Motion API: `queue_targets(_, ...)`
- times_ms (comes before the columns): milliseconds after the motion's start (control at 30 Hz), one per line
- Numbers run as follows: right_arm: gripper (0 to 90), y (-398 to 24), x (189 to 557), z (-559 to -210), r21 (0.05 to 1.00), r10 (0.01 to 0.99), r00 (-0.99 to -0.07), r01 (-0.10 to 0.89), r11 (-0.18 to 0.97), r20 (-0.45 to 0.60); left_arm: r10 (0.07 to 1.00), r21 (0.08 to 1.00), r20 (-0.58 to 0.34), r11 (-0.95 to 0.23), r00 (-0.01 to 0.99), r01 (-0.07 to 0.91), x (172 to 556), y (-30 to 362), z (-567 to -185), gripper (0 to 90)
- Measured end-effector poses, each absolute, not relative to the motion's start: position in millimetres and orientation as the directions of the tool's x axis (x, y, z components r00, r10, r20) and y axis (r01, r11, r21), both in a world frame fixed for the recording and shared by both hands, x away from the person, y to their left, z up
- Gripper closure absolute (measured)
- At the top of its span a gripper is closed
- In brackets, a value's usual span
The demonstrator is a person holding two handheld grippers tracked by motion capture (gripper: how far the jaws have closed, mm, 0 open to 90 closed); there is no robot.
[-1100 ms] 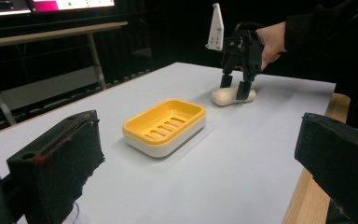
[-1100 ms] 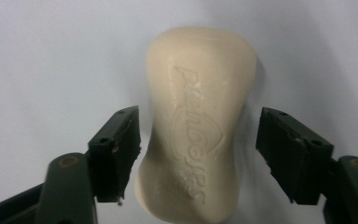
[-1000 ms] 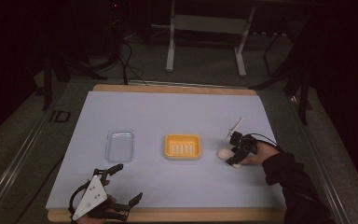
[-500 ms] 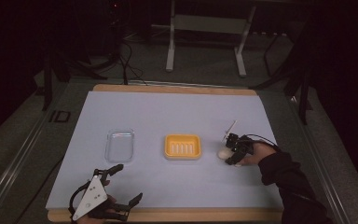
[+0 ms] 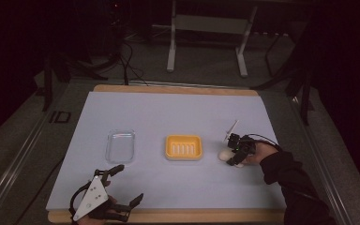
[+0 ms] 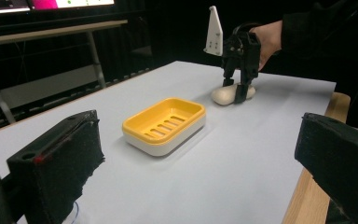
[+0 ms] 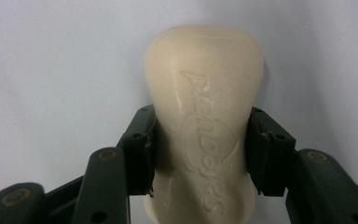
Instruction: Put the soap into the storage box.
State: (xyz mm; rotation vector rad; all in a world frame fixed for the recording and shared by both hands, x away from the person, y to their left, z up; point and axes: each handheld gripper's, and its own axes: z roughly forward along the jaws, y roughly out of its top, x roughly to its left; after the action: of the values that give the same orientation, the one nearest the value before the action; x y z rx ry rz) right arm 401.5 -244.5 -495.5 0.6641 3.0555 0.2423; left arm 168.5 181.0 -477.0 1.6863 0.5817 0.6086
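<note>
Right gripper (image 7: 200, 154) jaws just closed, now clamped across soap bar (image 7: 204, 116), lower centre of right gripper view; bar flat on table (image 5: 168, 112), right of yellow dish (image 5: 183, 147). Grasp looks secured, lift toward dish likely next. Left gripper (image 5: 126, 186) spread apart, idle at lower left of high view

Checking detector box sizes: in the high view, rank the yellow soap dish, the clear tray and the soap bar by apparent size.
1. Yellow soap dish and clear tray: footprints look about alike, so I won't rank them.
2. Soap bar: clearly smallest, partly covered by the right tongs shut on it.
</note>
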Motion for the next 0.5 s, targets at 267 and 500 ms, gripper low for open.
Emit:
queue_targets(267,49.6,-244,401,-488,0.185,0.348,-0.937,0.346,0.920,0.022,0.668,0.981,0.084,-0.186,0.739,0.056,168,182,-477,0.8)
queue_targets(500,49.6,-245,401,-479,0.214,0.273,-0.962,0.270,0.939,0.016,0.669,0.981,0.084,-0.186,0.739,0.056,169,181,-477,0.9)
